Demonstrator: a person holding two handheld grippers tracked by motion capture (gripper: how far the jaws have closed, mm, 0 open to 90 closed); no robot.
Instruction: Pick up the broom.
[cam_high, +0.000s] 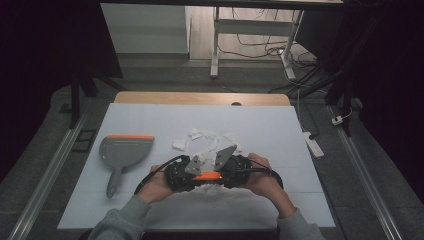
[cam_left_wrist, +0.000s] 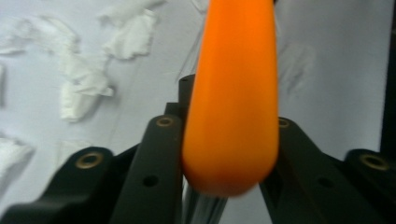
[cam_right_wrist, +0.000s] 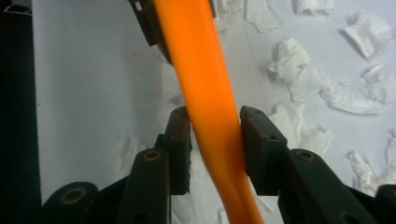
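A long orange handle (cam_high: 206, 176) is held level just above the near middle of the table, between my two grippers. My left gripper (cam_high: 192, 175) is shut on one end: in the left gripper view the rounded orange end (cam_left_wrist: 231, 102) is pinched between the black jaws of that gripper (cam_left_wrist: 224, 123). My right gripper (cam_high: 222, 172) is shut on the same handle (cam_right_wrist: 205, 93), its pads pressed on both sides of the shaft at the gripper's mouth (cam_right_wrist: 215, 114). What the handle belongs to is hidden. Torn white paper scraps (cam_high: 200, 137) lie just beyond the grippers.
A grey dustpan (cam_high: 122, 152) with an orange front edge lies on the left of the white table top (cam_high: 260, 125), handle toward me. More scraps (cam_right_wrist: 299, 70) spread across the middle of the table. A power strip (cam_high: 314, 144) lies on the floor to the right.
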